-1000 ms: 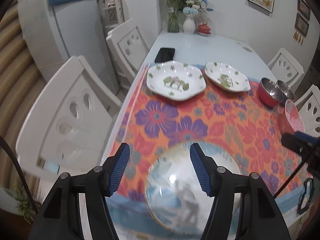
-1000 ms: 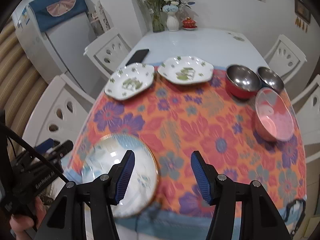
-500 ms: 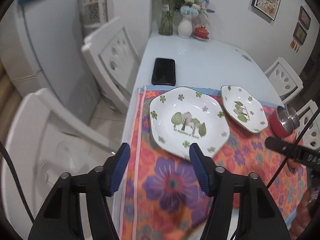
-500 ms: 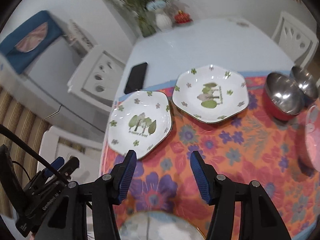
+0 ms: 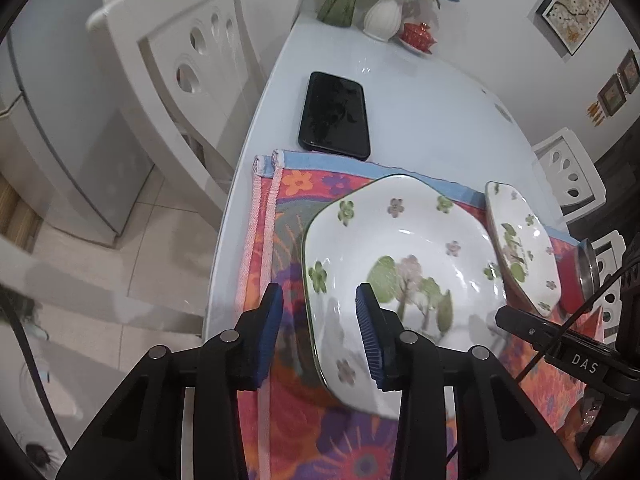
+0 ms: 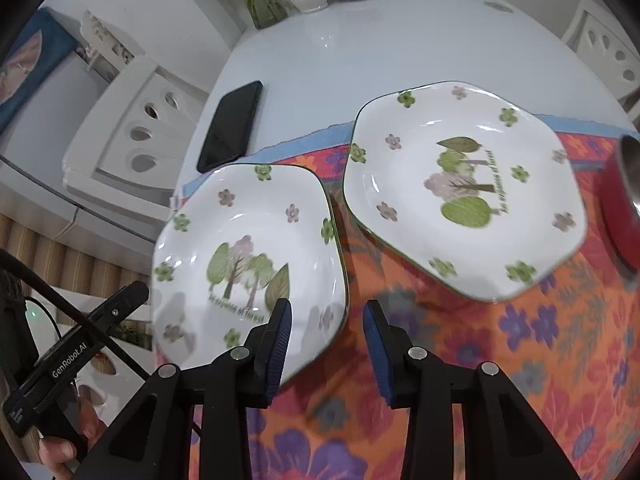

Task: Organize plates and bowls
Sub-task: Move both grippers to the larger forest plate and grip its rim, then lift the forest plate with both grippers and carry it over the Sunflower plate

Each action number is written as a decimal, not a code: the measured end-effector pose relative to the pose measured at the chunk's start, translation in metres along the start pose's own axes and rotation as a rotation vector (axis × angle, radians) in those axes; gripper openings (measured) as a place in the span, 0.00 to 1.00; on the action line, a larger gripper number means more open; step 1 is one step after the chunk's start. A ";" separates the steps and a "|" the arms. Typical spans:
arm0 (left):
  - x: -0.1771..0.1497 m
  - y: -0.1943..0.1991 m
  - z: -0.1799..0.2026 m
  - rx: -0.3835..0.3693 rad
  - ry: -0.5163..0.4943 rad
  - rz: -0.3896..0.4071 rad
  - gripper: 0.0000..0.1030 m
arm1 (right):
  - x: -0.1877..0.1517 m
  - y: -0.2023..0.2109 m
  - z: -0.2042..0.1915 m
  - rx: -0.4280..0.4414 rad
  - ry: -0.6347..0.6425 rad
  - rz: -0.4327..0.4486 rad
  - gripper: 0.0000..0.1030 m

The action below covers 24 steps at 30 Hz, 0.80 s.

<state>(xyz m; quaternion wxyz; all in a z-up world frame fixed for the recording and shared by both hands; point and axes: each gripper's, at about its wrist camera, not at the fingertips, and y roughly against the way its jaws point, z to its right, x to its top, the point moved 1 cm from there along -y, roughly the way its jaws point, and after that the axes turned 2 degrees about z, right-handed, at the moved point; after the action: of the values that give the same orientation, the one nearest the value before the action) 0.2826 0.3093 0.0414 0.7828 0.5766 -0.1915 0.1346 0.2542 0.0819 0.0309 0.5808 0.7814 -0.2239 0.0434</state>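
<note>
Two white hexagonal plates with green tree prints lie side by side on the flowered cloth. My left gripper [image 5: 318,334] is open and straddles the left rim of the nearer plate [image 5: 400,272]. The second plate [image 5: 520,248] lies to its right. In the right wrist view my right gripper [image 6: 326,344] is open, its jaws on either side of the right rim of the left plate [image 6: 248,256]. The other plate [image 6: 464,188] lies beyond to the right. A red bowl with a steel inside [image 6: 624,208] shows at the right edge.
A black phone [image 5: 335,115] lies on the bare white table [image 5: 420,120] just beyond the cloth [image 6: 520,360]. White chairs [image 5: 172,80] stand along the table's sides. A vase with flowers [image 5: 386,12] and a small red pot stand at the far end.
Both grippers have moved forward across the table from the round plate near the front edge to the left hexagonal plate. Both stay open.
</note>
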 end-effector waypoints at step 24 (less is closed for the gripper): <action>-0.009 -0.021 0.007 -0.062 -0.056 0.006 0.33 | 0.007 -0.039 -0.013 0.017 0.202 -0.024 0.27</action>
<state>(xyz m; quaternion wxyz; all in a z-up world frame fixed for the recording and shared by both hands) 0.2821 0.2960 0.0213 0.7943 0.5550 -0.2189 0.1148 0.2791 0.1007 0.0029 0.5941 0.7807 -0.1546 0.1170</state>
